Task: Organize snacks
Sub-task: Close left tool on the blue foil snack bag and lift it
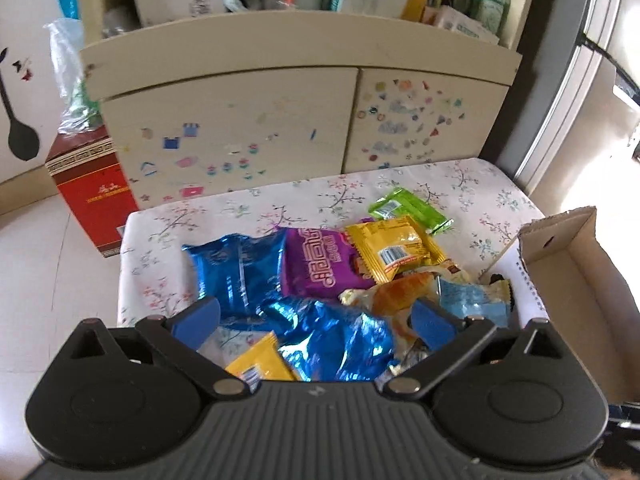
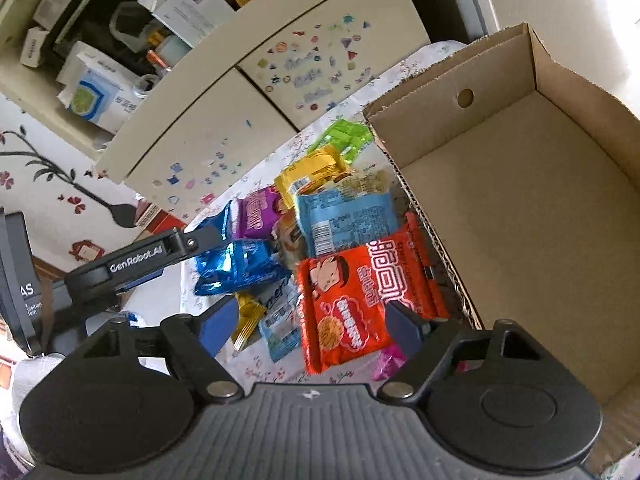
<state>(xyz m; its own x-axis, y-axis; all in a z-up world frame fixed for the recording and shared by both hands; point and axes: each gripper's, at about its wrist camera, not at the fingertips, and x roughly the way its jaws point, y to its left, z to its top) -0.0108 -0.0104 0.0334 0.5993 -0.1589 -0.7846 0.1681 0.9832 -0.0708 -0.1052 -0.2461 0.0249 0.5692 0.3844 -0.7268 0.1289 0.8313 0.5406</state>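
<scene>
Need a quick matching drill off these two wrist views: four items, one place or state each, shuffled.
1. red noodle packet
2. brown cardboard box
3. green snack packet
4. shiny blue foil packet

A. empty inside
B. farthest packet, nearest the cream cabinet
C. between the right gripper's open fingers
D. left edge of the pile

Pairs: 1-C, 2-A, 3-B, 4-D

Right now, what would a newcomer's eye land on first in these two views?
A bright heap of snack packets on the floral tablecloth: shiny blue foil packets, a purple one, and a big red noodle packet between the open right gripper fingers. Right of the heap stands an empty cardboard box. Behind is a cream cabinet dotted with stickers.
</scene>
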